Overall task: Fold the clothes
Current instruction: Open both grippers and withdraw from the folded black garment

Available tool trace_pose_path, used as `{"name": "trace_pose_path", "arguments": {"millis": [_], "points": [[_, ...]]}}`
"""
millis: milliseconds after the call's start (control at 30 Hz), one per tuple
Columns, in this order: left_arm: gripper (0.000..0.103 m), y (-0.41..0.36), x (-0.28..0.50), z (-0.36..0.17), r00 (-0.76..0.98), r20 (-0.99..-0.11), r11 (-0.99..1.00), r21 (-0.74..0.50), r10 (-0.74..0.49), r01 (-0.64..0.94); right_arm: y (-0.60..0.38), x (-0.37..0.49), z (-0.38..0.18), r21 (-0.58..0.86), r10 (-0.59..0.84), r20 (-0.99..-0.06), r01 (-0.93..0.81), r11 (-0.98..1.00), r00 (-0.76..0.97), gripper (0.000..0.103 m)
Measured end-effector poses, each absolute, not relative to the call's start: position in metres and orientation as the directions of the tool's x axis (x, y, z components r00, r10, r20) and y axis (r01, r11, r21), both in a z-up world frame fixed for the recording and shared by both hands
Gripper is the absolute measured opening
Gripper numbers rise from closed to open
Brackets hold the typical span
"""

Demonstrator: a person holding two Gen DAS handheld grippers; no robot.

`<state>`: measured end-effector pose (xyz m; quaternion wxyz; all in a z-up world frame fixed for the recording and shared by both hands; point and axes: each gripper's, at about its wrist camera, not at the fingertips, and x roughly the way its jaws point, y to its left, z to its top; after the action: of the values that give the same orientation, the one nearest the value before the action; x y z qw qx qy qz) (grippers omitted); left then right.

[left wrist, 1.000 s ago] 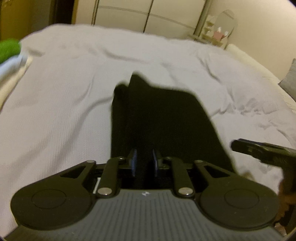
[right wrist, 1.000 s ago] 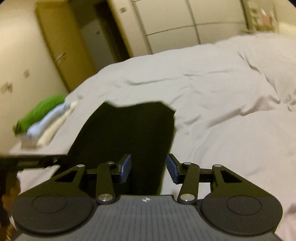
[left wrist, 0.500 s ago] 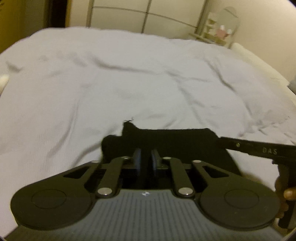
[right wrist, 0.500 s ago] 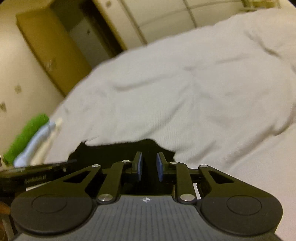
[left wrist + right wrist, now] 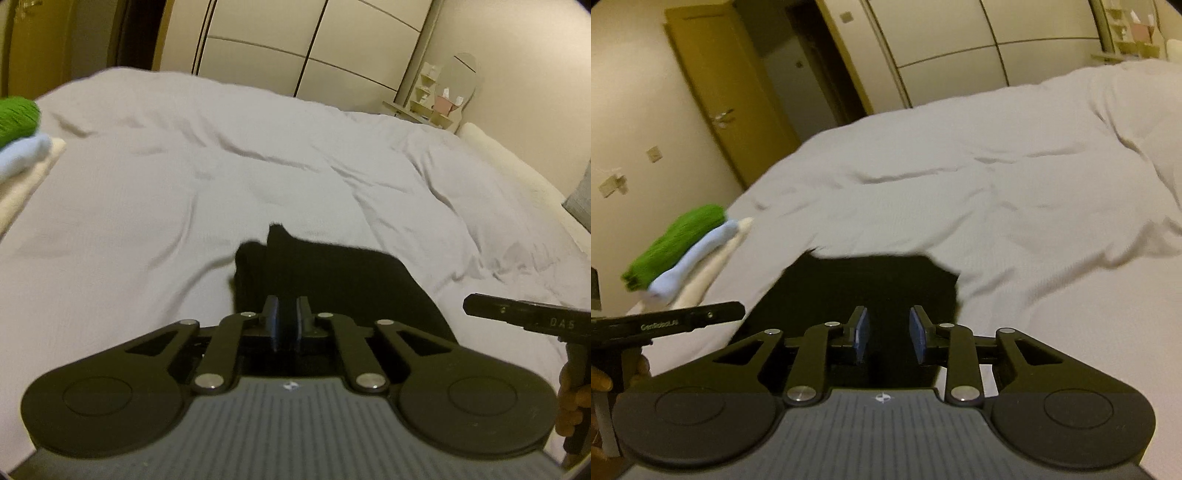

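Left wrist view: the left gripper (image 5: 286, 319) has its fingers drawn nearly together, clamped on the near edge of a black garment (image 5: 332, 280) that lies spread over the grey bed cover (image 5: 184, 177) straight ahead. In the right wrist view, the right gripper (image 5: 886, 334) has its fingers parted, with the same black cloth lying beneath and between them but not pinched. The far edge of the garment looks fairly straight and its outline compact, so it may already be partly folded; how many layers it has cannot be told, as the cloth is too dark to read.

To fold well from here, my judgement is that the right fingers should close on the edge level with the left hold, so both corners travel together and the cloth lands flat without a twist.

Further out, a stack of folded clothes (image 5: 679, 254), green on pale blue on cream, sits at the left edge of the bed, well apart from the garment. A wardrobe (image 5: 314, 59) and a small shelf with a mirror (image 5: 443, 96) stand beyond the bed. Nothing lies in the way of the fold.
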<state>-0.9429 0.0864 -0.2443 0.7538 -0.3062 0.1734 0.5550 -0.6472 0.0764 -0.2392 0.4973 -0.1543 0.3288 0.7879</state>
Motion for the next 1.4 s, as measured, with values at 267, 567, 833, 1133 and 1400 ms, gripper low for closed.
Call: {"name": "trace_pose_path", "arguments": {"millis": [267,567,833,1133,1400], "points": [[0.006,0.036,-0.934,-0.282,0.316,-0.656,0.192,-0.256,0.685,-0.947,0.025,-0.694,-0.269,0.169,0.661,-0.652,-0.921,-0.35,-0.371,0.036],[0.005,0.021,-0.913,-0.296,0.203,-0.677,0.163,-0.123,0.708,-0.979,0.006,-0.719,-0.283,-0.022,0.719,-0.637,-0.926,-0.377,-0.277,0.037],[0.01,0.011,-0.901,-0.268,0.129,-0.688,0.089,-0.093,0.714,-0.992,0.005,-0.703,-0.253,0.1,0.685,-0.673,-0.952,-0.289,-0.279,0.053],[0.043,-0.035,-0.898,-0.242,0.045,-0.74,-0.014,-0.073,0.671,-0.997,-0.034,-0.701,-0.231,0.086,0.656,-0.723,-0.971,-0.222,-0.214,0.095],[0.067,-0.078,-0.882,-0.216,-0.006,-0.71,-0.026,-0.017,0.705,-1.0,-0.065,-0.699,-0.214,0.058,0.65,-0.738,-0.977,-0.205,-0.181,0.1]]}}
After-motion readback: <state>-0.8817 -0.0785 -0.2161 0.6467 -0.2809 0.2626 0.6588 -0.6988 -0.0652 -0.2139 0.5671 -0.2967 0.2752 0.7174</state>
